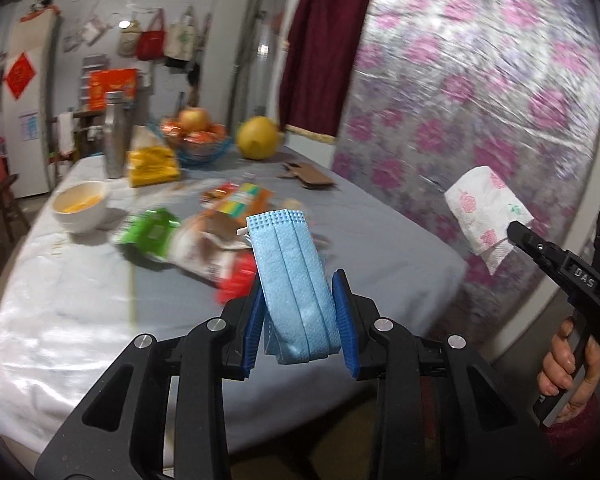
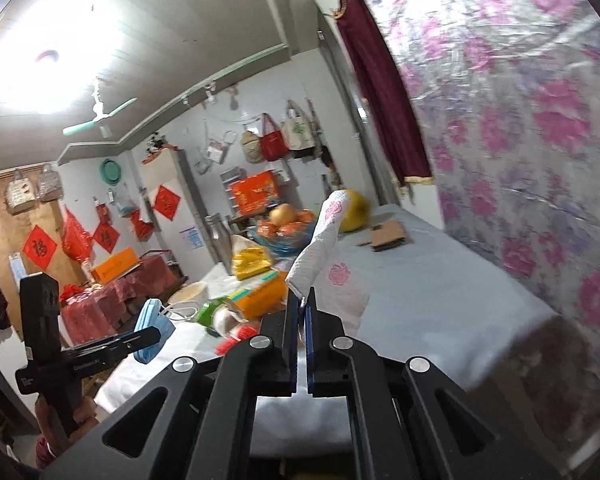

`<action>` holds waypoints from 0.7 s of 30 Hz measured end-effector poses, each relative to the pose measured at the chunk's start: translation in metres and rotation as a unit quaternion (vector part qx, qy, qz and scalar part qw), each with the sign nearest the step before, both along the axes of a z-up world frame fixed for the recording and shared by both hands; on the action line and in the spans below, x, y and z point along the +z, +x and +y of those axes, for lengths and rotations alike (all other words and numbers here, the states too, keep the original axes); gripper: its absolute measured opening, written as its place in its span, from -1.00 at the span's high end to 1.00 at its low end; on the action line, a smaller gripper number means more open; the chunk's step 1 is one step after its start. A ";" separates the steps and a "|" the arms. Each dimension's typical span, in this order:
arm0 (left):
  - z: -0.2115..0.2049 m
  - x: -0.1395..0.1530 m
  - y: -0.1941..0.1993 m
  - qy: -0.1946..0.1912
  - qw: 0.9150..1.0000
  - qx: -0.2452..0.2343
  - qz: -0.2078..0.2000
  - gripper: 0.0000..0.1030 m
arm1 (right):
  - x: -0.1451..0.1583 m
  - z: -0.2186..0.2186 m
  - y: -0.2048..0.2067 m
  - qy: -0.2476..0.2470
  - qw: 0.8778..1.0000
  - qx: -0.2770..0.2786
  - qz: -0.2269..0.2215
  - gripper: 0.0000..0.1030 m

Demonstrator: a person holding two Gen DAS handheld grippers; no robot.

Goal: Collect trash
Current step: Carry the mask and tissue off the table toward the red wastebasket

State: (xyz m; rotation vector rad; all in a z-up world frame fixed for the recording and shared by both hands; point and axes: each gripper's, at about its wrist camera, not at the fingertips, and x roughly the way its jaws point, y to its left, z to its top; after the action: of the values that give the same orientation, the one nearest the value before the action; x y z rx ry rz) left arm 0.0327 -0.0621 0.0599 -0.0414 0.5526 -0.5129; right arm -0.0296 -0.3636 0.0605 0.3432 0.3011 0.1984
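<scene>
My left gripper [image 1: 298, 308] is shut on a folded blue face mask [image 1: 290, 276] and holds it above the near edge of the table [image 1: 80, 320]. It also shows in the right wrist view [image 2: 150, 330]. My right gripper [image 2: 303, 304] is shut on a white paper napkin with pink flowers [image 2: 324, 240], held up in the air off the table's right side. The napkin also shows in the left wrist view [image 1: 486, 212]. Wrappers lie on the table: a green and white bag [image 1: 172, 240], an orange packet [image 1: 240, 198], a red piece [image 1: 236, 284].
A white bowl [image 1: 82, 206], a yellow bag [image 1: 152, 166], a metal bottle [image 1: 114, 140], a blue fruit basket [image 1: 198, 136], a yellow pomelo [image 1: 258, 138] and cardboard scraps [image 1: 308, 174] stand on the table. A floral wrapped mattress [image 1: 480, 80] leans at the right.
</scene>
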 end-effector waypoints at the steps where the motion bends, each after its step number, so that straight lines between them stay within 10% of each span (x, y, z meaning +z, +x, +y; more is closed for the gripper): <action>1: -0.009 -0.002 -0.002 0.000 1.000 -0.012 0.004 0.33 | -0.003 -0.006 -0.004 0.001 1.000 -0.005 0.003 0.93; 12: -0.123 -0.039 -0.021 0.027 0.987 -0.146 0.064 0.33 | -0.046 -0.077 -0.046 -0.020 0.994 -0.063 0.086 0.93; 21: -0.209 -0.080 -0.041 0.071 0.964 -0.231 0.110 0.33 | -0.145 -0.119 -0.061 -0.001 0.972 -0.087 0.219 0.93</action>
State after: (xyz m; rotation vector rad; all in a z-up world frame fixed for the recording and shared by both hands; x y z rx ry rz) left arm -0.0081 -0.2708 -0.0202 0.1729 0.8229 -0.9303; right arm -0.0907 -0.4830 -0.0841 0.4078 0.7037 -0.0535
